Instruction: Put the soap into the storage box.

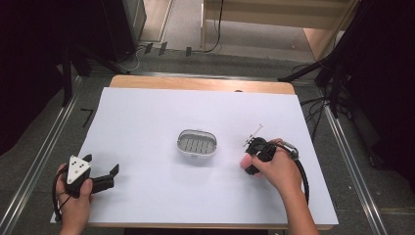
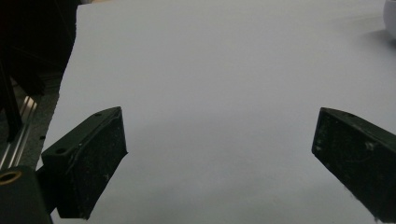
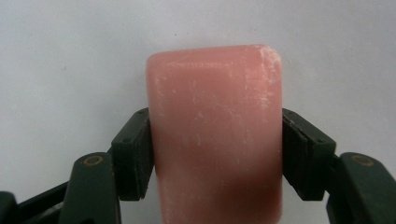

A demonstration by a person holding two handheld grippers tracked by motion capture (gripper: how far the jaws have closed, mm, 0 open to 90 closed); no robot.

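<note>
One pink soap bar [image 3: 215, 135] sits clamped between the jaws of the right gripper [image 1: 248, 159], each pad pressed flat against a long side, with the white table sheet [image 1: 147, 122] just below it. In the high view the bar shows as a pink spot at the gripper's tip, right of the slotted soap dish [image 1: 196, 143] at the sheet's centre and apart from it.

Risk, as a judgement: the bar's faces look smooth and scuffed, so it could slide out of the pads if the grip eases or the wrist tips sharply; a drop would leave it short of the dish.

The right hand [image 1: 279, 169] angles the tool toward the dish. The left gripper [image 1: 100, 180] rests near the sheet's near-left corner, jaws spread wide and holding nothing.
</note>
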